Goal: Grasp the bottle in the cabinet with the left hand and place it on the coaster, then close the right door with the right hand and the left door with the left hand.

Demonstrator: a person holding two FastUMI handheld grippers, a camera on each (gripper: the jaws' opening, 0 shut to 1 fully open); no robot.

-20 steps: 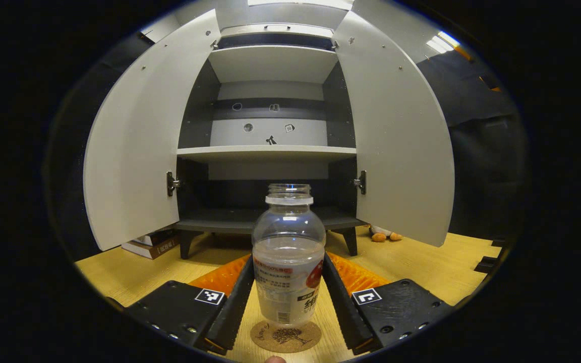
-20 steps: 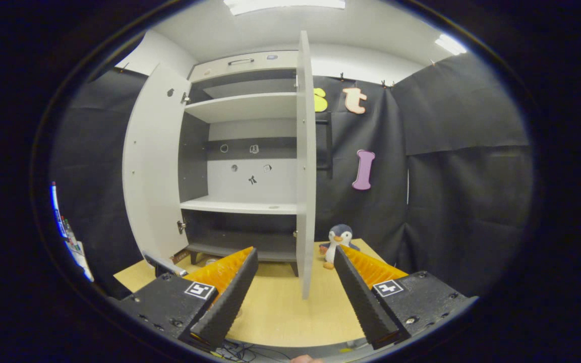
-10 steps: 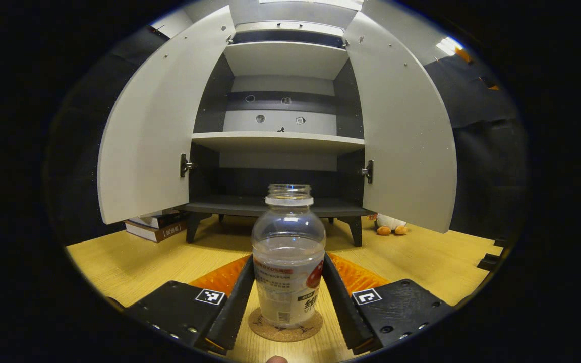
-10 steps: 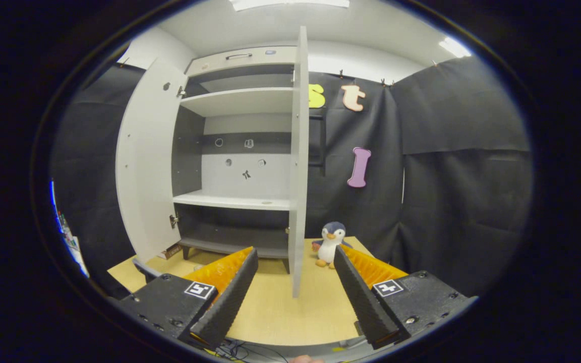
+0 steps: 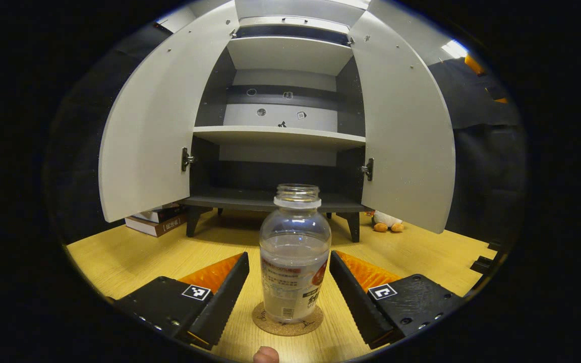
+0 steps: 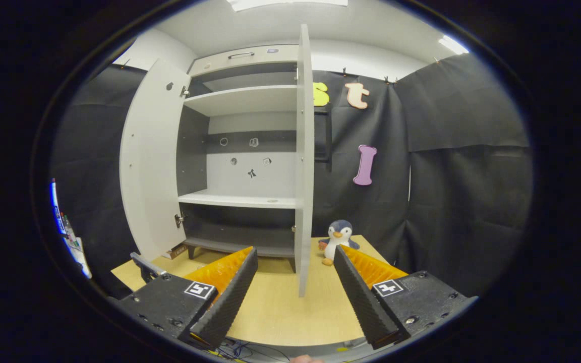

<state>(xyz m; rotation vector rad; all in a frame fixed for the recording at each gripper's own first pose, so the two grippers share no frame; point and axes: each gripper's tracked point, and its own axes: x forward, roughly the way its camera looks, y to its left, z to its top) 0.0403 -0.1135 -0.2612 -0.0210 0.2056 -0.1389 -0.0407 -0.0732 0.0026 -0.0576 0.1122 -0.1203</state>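
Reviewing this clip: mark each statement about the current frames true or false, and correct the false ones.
1. The bottle stands upright on the coaster. True.
2. The left gripper is shut on the bottle. False: its fingers stand apart from it on both sides.
3. Both cabinet doors are closed. False: the left door and right door are open.
4. The right gripper is open and holds nothing. True.
5. The bottle wears a cap. False: its mouth is open.

Black cloth walls (image 6: 462, 166) surround a wooden table (image 5: 134, 252) under ceiling lights (image 6: 285, 3).
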